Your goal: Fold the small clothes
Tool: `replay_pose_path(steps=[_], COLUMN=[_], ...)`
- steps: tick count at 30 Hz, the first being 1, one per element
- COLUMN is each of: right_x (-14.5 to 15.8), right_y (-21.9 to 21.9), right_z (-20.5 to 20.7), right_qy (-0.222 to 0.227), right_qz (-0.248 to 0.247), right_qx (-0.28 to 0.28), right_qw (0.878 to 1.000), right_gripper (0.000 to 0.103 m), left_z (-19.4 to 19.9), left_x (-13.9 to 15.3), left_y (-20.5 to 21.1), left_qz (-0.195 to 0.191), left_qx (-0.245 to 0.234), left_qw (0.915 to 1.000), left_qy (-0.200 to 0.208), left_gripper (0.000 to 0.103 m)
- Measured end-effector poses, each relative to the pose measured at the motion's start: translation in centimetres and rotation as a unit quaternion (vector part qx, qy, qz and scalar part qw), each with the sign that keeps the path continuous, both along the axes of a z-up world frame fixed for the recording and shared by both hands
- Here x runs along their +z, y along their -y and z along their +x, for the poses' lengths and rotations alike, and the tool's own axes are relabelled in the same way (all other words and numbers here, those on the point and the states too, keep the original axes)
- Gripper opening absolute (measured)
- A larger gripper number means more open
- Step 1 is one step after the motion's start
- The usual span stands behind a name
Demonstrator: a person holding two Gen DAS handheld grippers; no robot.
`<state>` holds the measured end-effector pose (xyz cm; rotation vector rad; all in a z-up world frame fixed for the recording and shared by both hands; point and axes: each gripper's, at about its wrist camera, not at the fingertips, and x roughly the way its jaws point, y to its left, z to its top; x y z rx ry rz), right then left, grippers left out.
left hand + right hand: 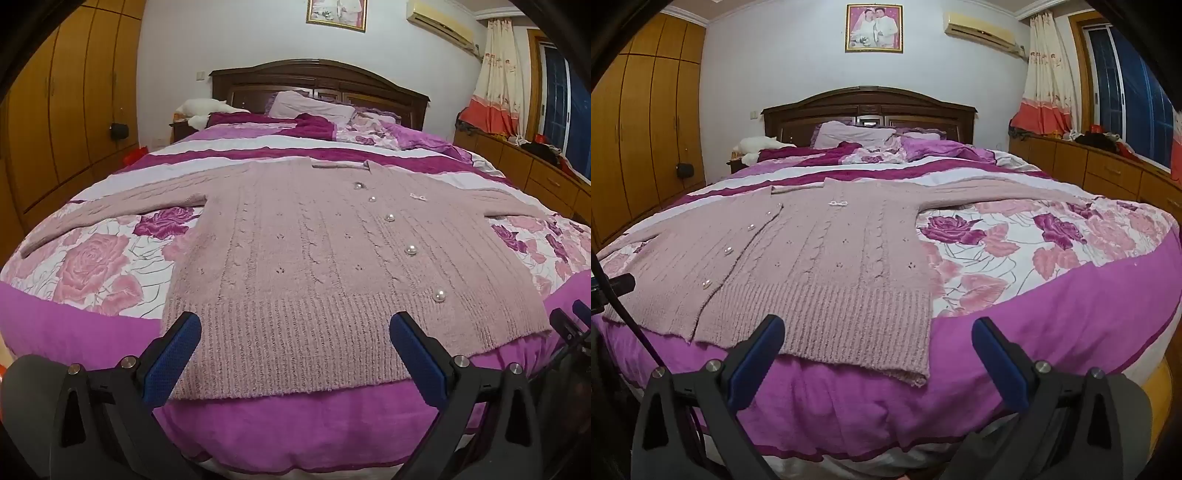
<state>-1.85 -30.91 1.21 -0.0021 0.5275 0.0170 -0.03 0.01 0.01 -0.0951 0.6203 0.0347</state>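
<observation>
Nearest, the left gripper (295, 332) and the right gripper (878, 336) hang just off the foot edge of the bed (258, 424), each with its blue-padded jaws spread wide and nothing between them. The bed itself carries a purple and rose-printed cover. On it, close to the foot edge, a pink knitted cardigan (314, 251) lies flat, front up, both sleeves stretched out toward the side edges, ribbed hem just touching the purple border. Pearl buttons (410, 250) run down its closed front.
</observation>
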Motion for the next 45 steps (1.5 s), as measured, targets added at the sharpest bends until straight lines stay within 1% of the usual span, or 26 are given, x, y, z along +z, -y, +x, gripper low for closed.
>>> replay_pose_path(steps=[5,8,16,20,33,40,45], right_x=[0.07,0.29,0.43,0.77,0.44,0.3,0.19], right_y=[0.08,-0.15,-0.3,0.12,-0.07,0.32,0.25], right_z=[-0.08,-0.23,-0.35,-0.81,-0.51,-0.41,-0.33], right_qy=[0.006,0.007,0.01,0.022,0.012,0.011,0.009], right_qz=[0.005,0.004,0.002,0.015,0.014,0.026,0.025], right_qx=[0.001,0.004,0.006,0.006,0.011,0.017,0.021], right_qw=[1.0,1.0,1.0,1.0,1.0,0.999,0.999], right_gripper=[0.103,0.103,0.103,0.103,0.103,0.103,0.103], left_z=[0.03,-0.11,0.12,0.13,0.28,0.5,0.46], left_x=[0.27,0.1,0.04,0.09,-0.12,-0.5,-0.5], left_y=[-0.3,-0.78,-0.58,-0.59,-0.22,-0.56,-0.28], left_qz=[-0.004,-0.016,-0.011,-0.011,-0.009,-0.02,-0.013], left_qx=[0.006,0.005,0.006,0.004,0.003,0.003,0.0], left_qw=[1.0,0.9999,0.9999,0.9999,0.9999,0.9996,0.9998], left_qy=[0.001,-0.002,-0.008,-0.008,-0.013,-0.017,-0.016], left_gripper=[0.085,0.085,0.085,0.085,0.085,0.085,0.085])
